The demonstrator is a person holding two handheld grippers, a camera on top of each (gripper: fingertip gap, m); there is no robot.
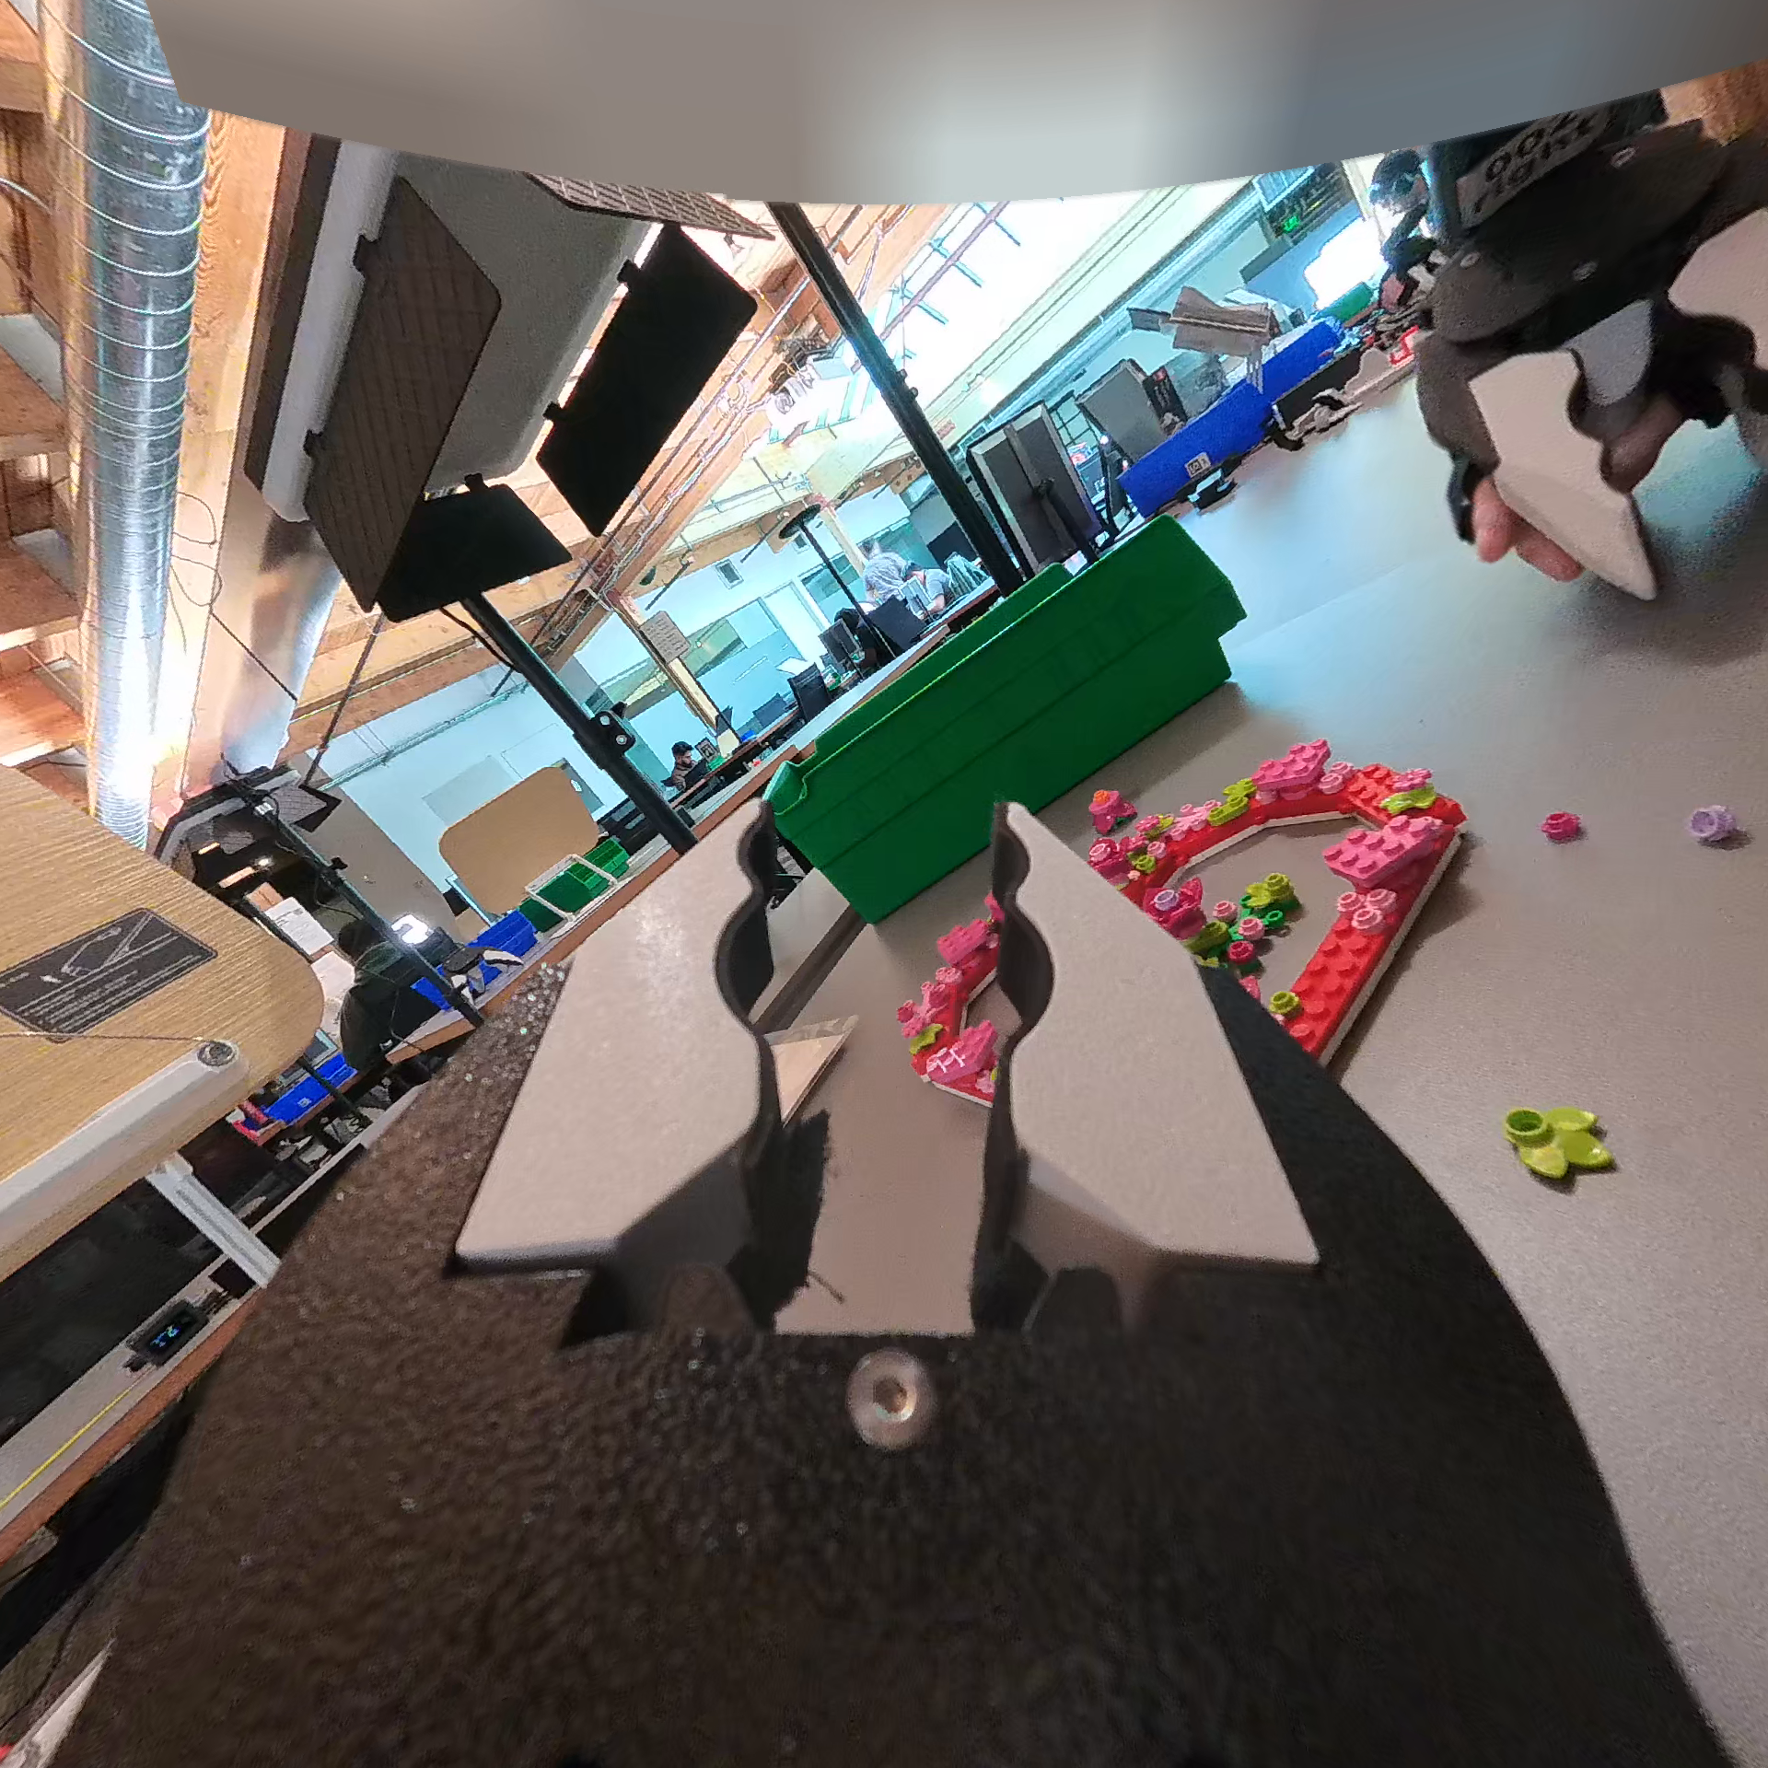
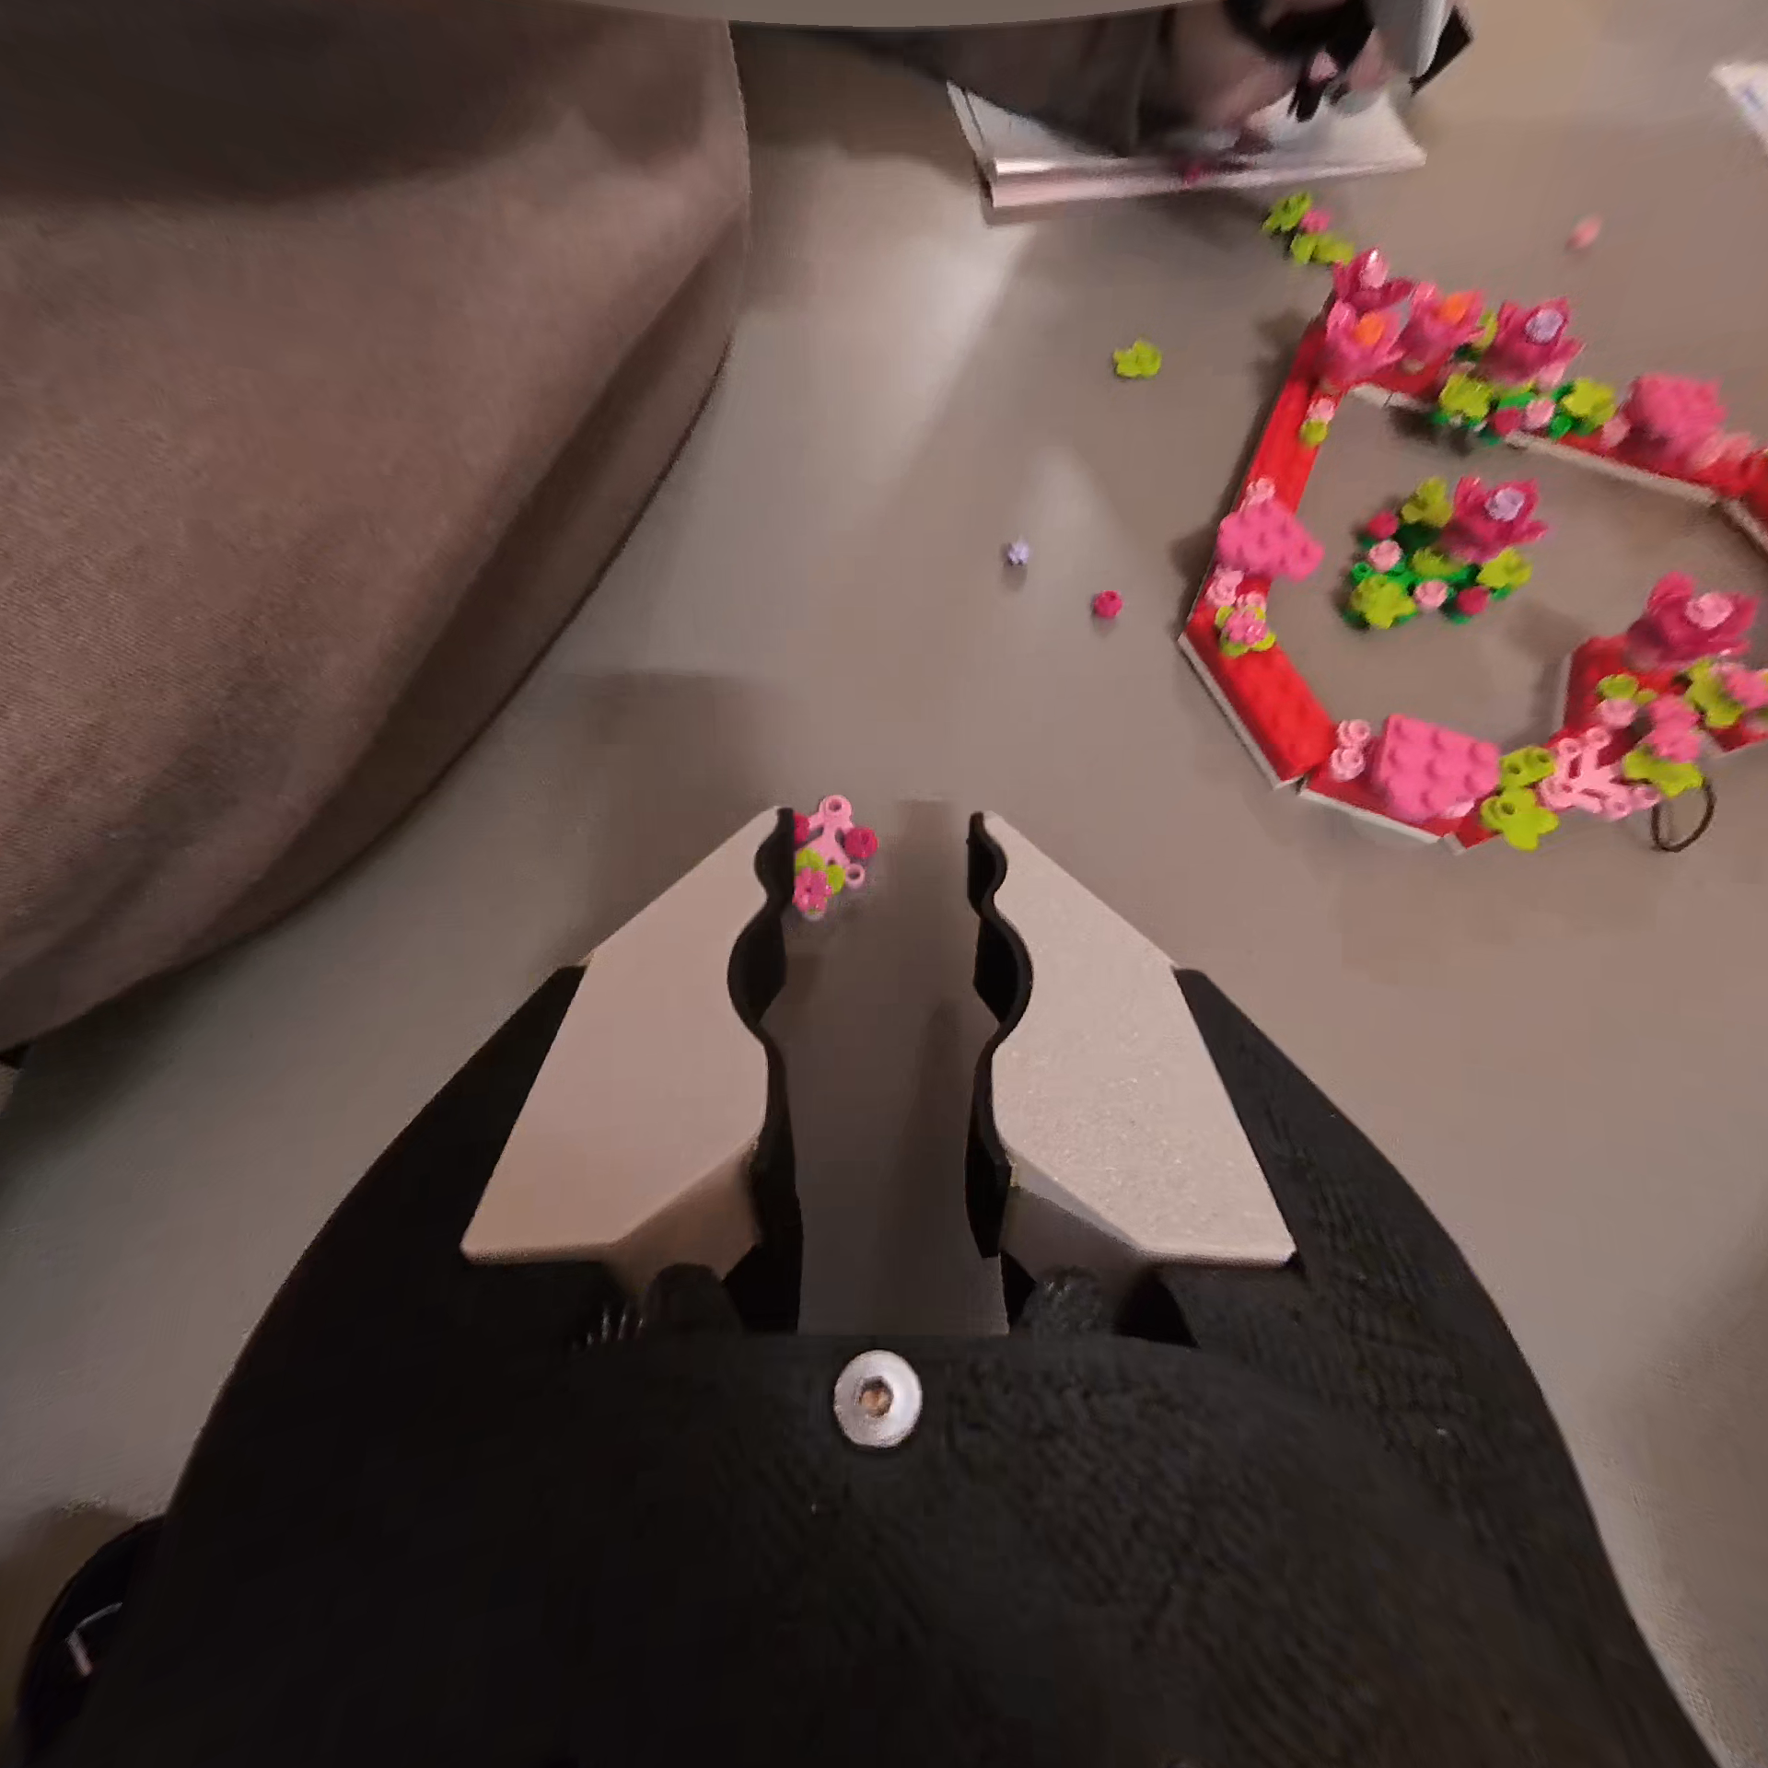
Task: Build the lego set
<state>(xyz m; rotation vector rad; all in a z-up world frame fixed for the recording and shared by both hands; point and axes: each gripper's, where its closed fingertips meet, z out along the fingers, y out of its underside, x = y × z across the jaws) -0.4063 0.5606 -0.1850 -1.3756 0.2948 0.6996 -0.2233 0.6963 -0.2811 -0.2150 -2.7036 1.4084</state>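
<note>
A red Lego frame point(image 2: 1263, 689) set with pink bricks and flowers lies on the grey table point(image 2: 957, 402), to the right of my right gripper point(image 2: 880, 830). That gripper is open. A small pink sprig with magenta and lime flowers point(image 2: 828, 861) sits right against the inside of its left fingertip; I cannot tell whether it rests on the table. My left gripper point(image 1: 885, 832) is open and empty, low over the table, with the frame point(image 1: 1339, 995) just to its right. The right gripper's fingers point(image 1: 1559, 469) show at top right, held by a hand.
A green bin point(image 1: 1005, 727) stands behind the frame. Loose pieces lie around: a lime flower point(image 1: 1555, 1138), a magenta stud point(image 1: 1559, 825), a lavender stud point(image 1: 1712, 823). A flower cluster point(image 2: 1435, 564) sits inside the frame. A person's grey clothing point(image 2: 335, 430) fills the left. My right fingertips sit around 25 centimetres from my left ones. About 12 centimetres separates my left fingertips from the lime flower point(image 1: 1555, 1138). The right camera catches it too, in the right wrist view point(image 2: 1132, 360).
</note>
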